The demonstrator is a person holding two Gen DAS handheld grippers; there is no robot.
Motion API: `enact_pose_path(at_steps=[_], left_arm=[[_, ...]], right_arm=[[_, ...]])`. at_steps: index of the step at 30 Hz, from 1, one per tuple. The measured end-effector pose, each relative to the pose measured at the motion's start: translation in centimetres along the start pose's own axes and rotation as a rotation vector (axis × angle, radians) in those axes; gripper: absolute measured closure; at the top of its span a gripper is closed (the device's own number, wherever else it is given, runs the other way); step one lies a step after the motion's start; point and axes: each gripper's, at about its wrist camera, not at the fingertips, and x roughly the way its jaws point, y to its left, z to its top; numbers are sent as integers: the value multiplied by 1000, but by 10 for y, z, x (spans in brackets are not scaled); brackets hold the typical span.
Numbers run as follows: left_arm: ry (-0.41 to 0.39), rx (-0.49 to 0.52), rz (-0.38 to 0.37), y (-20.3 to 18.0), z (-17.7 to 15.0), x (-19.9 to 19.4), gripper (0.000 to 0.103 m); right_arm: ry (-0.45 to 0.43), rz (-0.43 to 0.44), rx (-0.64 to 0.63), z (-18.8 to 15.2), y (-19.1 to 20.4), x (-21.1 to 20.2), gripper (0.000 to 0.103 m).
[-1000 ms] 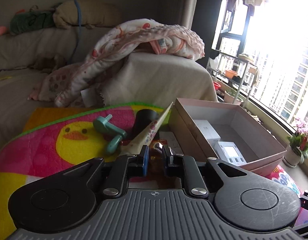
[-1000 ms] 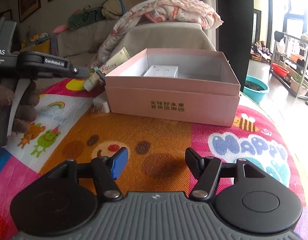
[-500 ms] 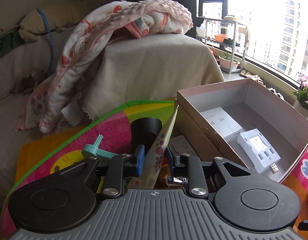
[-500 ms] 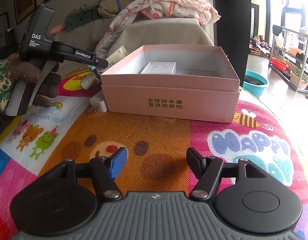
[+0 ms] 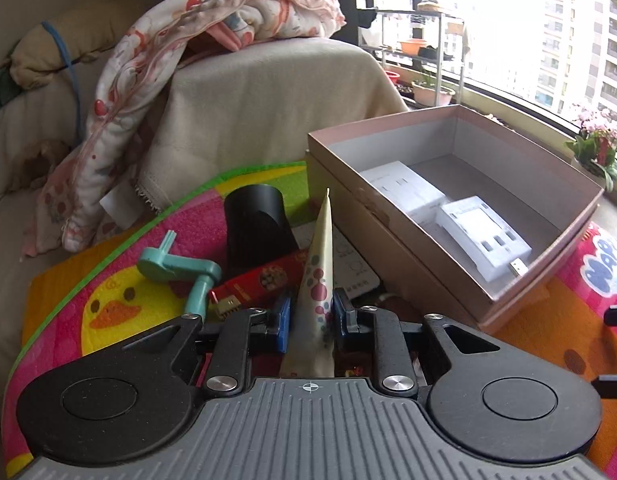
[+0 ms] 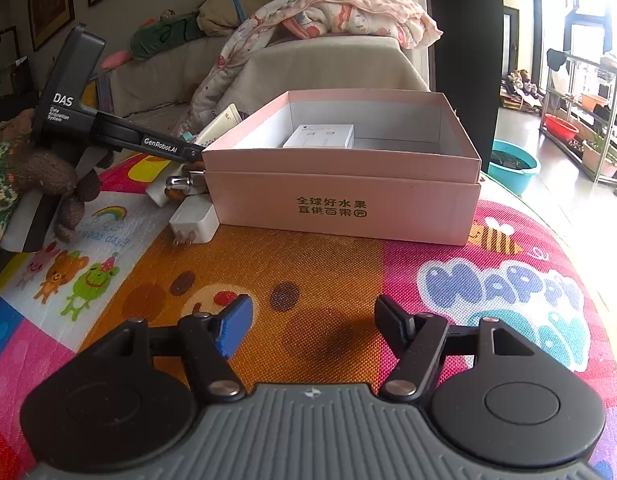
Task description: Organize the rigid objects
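Change since the earlier frames: the left gripper [image 5: 308, 316] has rolled and swung toward the pink box [image 5: 392, 256]; the cream tube [image 5: 318, 280], formerly leaning to the right, now stands nearly upright between the fingers. The jaws parted, then have just been closing again around it. The right-wrist view is unchanged.

Left gripper: narrow, blue pads either side of the tube's lower, dotted part, touching or all but touching it; firm pressure cannot be told. Tube's flat sealed end points up, just beside the box's near wall.

Right gripper [image 6: 312, 320]: about half open, nothing between the fingers, hovering above the play mat [image 6: 328, 280], well short of the box.

Inside the box: a white carton [image 5: 404, 188] and a white plug strip [image 5: 480, 236].

On the mat, left of the box: black cylinder [image 5: 254, 232], teal crank handle [image 5: 180, 270], red packet [image 5: 256, 280], white charger [image 6: 194, 224].

A gloved hand [image 6: 40, 184] grips the left tool's handle.
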Motion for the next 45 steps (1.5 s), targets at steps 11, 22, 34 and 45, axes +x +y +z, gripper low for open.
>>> enact_pose_path(at_steps=[11, 22, 34, 45], left_arm=[[11, -57, -64, -20, -55, -61, 78], [49, -116, -57, -14, -95, -96, 71], [40, -47, -34, -38, -95, -91, 69], [60, 3, -42, -50, -98, -98, 60]], right_arm=[[32, 96, -25, 8, 12, 1, 35], [73, 184, -155, 38, 70, 41, 57], [51, 53, -159, 12, 19, 1, 71], [22, 24, -155, -6, 13, -4, 44]])
